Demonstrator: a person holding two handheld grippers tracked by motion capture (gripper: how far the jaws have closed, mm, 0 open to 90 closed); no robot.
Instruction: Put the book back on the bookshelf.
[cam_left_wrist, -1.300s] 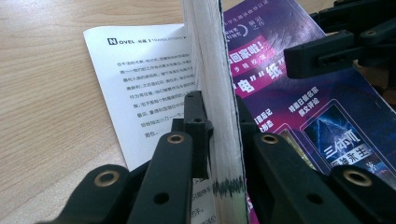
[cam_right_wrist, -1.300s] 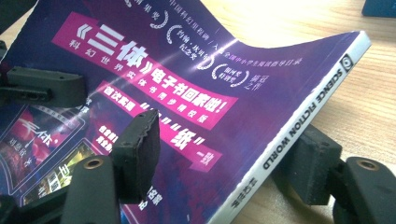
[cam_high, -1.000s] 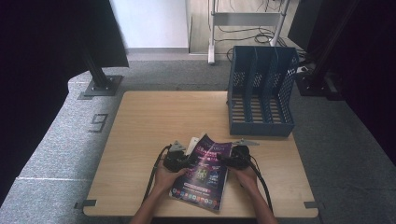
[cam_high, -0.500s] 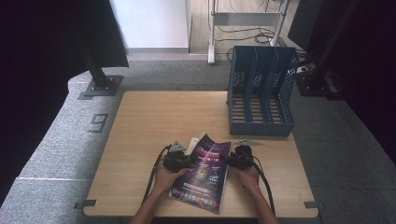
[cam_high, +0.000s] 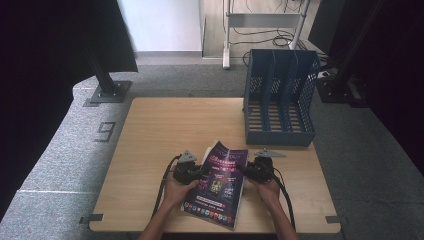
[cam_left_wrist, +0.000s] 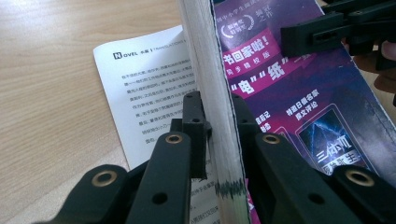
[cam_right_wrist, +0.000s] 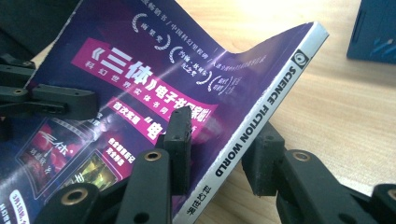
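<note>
A purple magazine (cam_high: 220, 185) lies near the table's front edge, its cover raised off a white text page (cam_left_wrist: 149, 84) that lies flat on the wood. My left gripper (cam_high: 202, 172) is shut on the thick block of pages (cam_left_wrist: 219, 135) at the magazine's left edge. My right gripper (cam_high: 245, 170) comes in from the right, its jaws on either side of the white spine (cam_right_wrist: 261, 107). They have just been closing with the spine between them, and a small gap still shows at the outer pad (cam_right_wrist: 261, 158). The right gripper view shows the left gripper's jaws (cam_right_wrist: 46, 102) on the cover.
A blue file rack (cam_high: 280, 100) with several upright slots stands at the table's back right. The wooden table (cam_high: 165, 125) stretches bare behind and to the left of the magazine. Cables trail from both grippers toward the front edge.
Both hands and the magazine stay in place in the high view; no clear difference shows there.
</note>
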